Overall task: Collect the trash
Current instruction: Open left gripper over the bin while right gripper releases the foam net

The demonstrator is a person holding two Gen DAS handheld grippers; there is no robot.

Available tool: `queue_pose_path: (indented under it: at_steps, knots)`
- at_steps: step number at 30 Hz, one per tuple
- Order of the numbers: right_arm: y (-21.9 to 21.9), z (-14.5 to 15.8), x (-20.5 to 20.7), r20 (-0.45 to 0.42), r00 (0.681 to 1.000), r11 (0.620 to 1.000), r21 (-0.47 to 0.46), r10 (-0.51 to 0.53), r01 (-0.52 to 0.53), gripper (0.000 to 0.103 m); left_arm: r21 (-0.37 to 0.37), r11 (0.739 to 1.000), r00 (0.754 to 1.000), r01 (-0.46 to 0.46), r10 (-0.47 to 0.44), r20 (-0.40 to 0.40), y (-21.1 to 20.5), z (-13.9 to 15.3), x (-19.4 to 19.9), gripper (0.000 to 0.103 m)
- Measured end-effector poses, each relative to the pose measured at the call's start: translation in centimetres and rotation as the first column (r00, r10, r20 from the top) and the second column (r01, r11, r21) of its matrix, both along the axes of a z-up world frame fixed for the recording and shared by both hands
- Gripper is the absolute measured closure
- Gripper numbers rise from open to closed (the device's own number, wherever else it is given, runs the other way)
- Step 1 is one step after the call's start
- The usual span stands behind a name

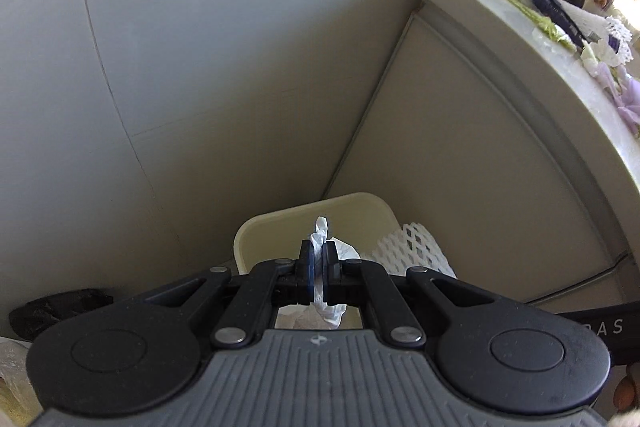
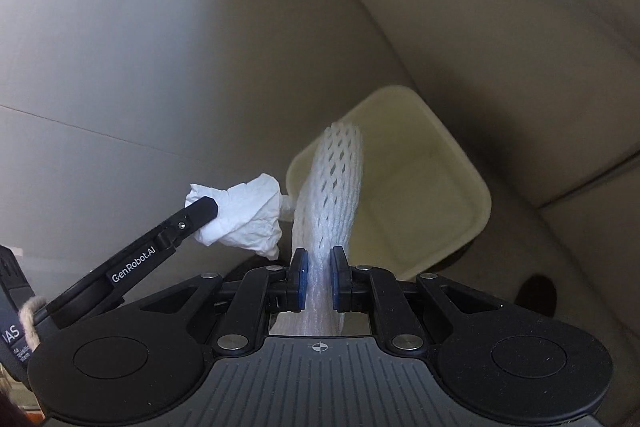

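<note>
My left tongs (image 1: 319, 259) are clamped tight on a crumpled white tissue (image 1: 322, 231), and my right tongs (image 2: 319, 269) are pinched on a white foam fruit net (image 2: 332, 195) that stands up between the pads and leans over the cream bin (image 2: 440, 187). The bin sits on the floor in the corner where the wall meets the cupboard front, its mouth uncovered and, as far as I can see, nothing in it yet. From the right wrist view the tissue hangs just beside the bin's near rim, not clearly over the opening, while the net already reaches across it. I judge the step in hand is the drop, and to do it well I should bring both loads fully above the mouth before letting go, the tissue especially, since it is light and could catch the rim or drift to the floor. The net is springy and long, so I'd lower it low into the bin first, so it cannot bounce out. More scraps lie on the bench (image 1: 560, 67) at the upper right, and a dark bag (image 1: 60, 311) sits on the floor at left.
</note>
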State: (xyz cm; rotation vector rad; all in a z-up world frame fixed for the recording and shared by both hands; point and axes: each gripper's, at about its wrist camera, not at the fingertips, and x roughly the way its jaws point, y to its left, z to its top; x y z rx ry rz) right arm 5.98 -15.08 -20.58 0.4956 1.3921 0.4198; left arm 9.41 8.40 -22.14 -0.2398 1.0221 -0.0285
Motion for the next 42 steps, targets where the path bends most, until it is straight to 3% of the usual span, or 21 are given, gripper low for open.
queue_pose_path:
  at_steps: [8, 17, 27, 29, 30, 32, 33, 42]
  knots:
    - [0.2, -6.3, 1.3, -0.147, 0.988, 0.998, -0.037, -0.048, 0.043, 0.093, 0.038, 0.999, 0.997, 0.036, -0.033, -0.074, -1.1, -4.0, 1.6, 0.1]
    - [0.6, -11.7, 4.9, -0.241, 0.964, 0.992, -0.066, -0.116, 0.103, 0.091, 0.086, 0.994, 0.984, 0.07, -0.054, -0.172, -2.0, -7.6, 3.3, 0.099]
    - [2.0, -12.4, 6.7, -0.21, 0.973, 0.99, -0.125, -0.097, 0.072, 0.085, 0.116, 0.99, 0.976, 0.086, -0.061, -0.207, -3.2, -8.3, 3.9, 0.099]
    - [2.2, -12.2, 6.8, -0.207, 0.974, 0.991, -0.121, -0.087, 0.063, 0.085, 0.12, 0.988, 0.974, 0.097, -0.07, -0.215, -3.4, -8.5, 4.0, 0.093]
    - [2.2, -12.1, 6.9, -0.208, 0.975, 0.991, -0.119, -0.082, 0.058, 0.078, 0.129, 0.987, 0.974, 0.099, -0.07, -0.214, -3.5, -8.5, 4.0, 0.089]
    - [1.9, -12.3, 6.8, -0.208, 0.974, 0.991, -0.121, -0.084, 0.06, 0.05, 0.146, 0.984, 0.976, 0.098, -0.066, -0.207, -3.6, -8.3, 3.8, 0.079]
    - [1.7, -12.2, 6.8, -0.201, 0.976, 0.991, -0.118, -0.088, 0.065, 0.046, 0.145, 0.985, 0.977, 0.096, -0.065, -0.205, -3.6, -8.2, 3.7, 0.078]
    - [0.9, -10.9, 6.9, -0.178, 0.981, 0.993, -0.103, -0.08, 0.063, 0.044, 0.156, 0.984, 0.976, 0.087, -0.053, -0.21, -3.7, -7.4, 2.9, 0.067]
